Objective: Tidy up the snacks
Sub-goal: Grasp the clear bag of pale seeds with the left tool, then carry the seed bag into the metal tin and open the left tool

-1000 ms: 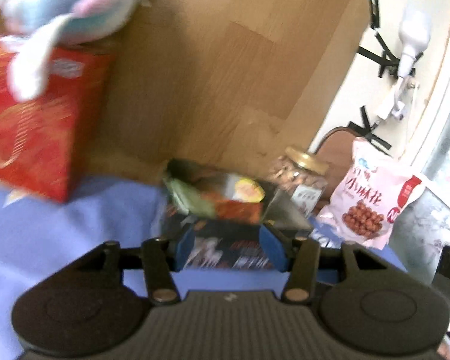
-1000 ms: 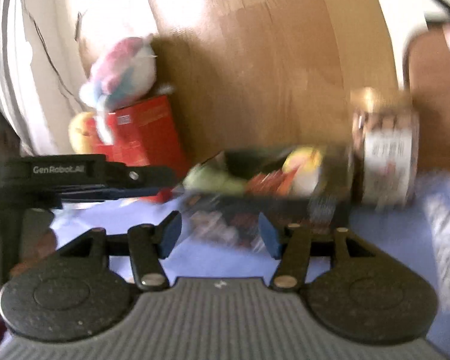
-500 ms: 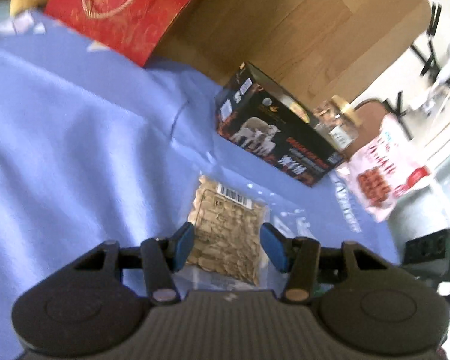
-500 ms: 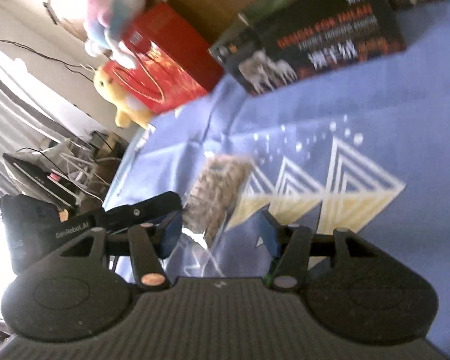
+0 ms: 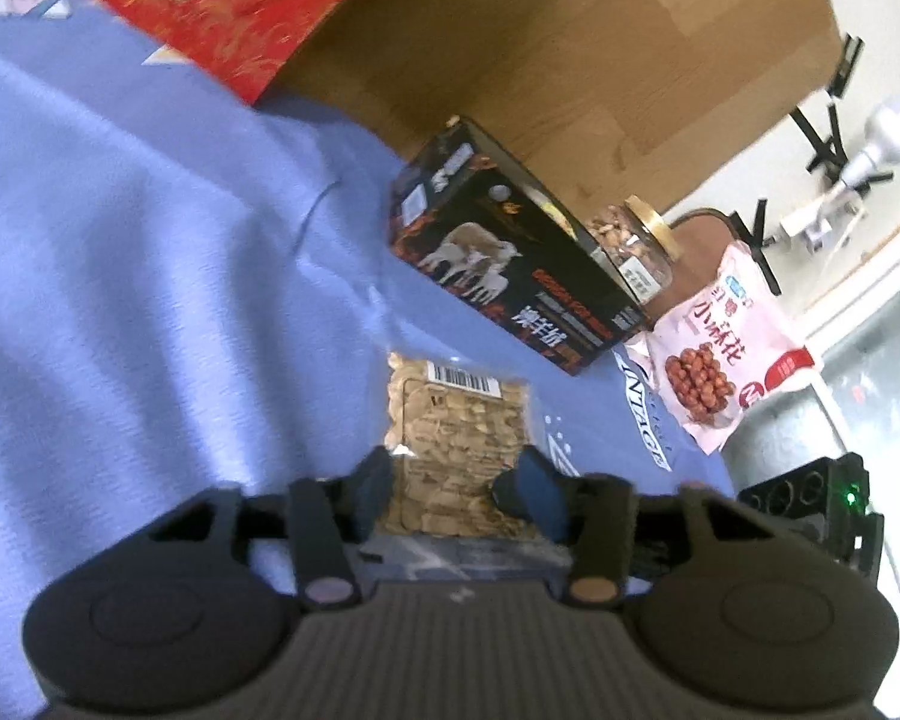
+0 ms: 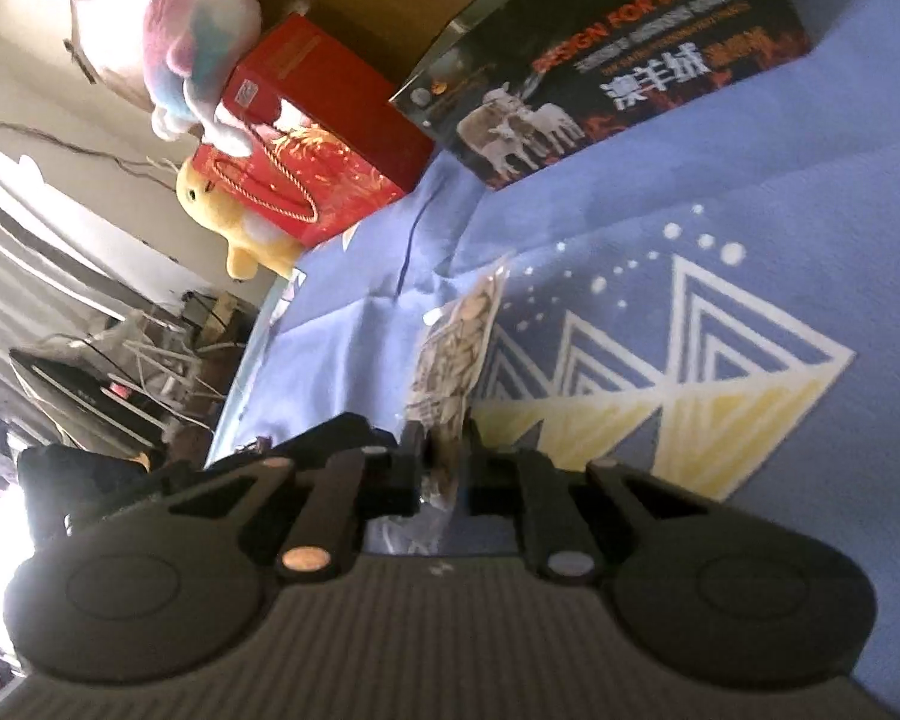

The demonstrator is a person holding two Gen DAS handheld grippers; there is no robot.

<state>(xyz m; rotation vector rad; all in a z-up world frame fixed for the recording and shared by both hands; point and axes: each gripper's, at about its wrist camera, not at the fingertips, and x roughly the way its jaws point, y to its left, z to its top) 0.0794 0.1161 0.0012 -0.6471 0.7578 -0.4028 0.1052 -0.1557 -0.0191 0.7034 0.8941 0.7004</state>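
— Since a moment ago, the right gripper (image 6: 441, 456) has been closing; now it's pinching the near end of the seed packet (image 5: 456, 438).
— And the left gripper (image 5: 450, 495)?
— Hanging spread above that packet, which is lying mid-table on the blue cloth (image 5: 138, 276), the black box (image 5: 510, 264) sitting beyond toward the far edge.

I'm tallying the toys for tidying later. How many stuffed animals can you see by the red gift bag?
2. A pink-and-blue plush sits atop the red gift bag; a yellow plush leans against its left side, low down. Others may be hidden behind the bag.
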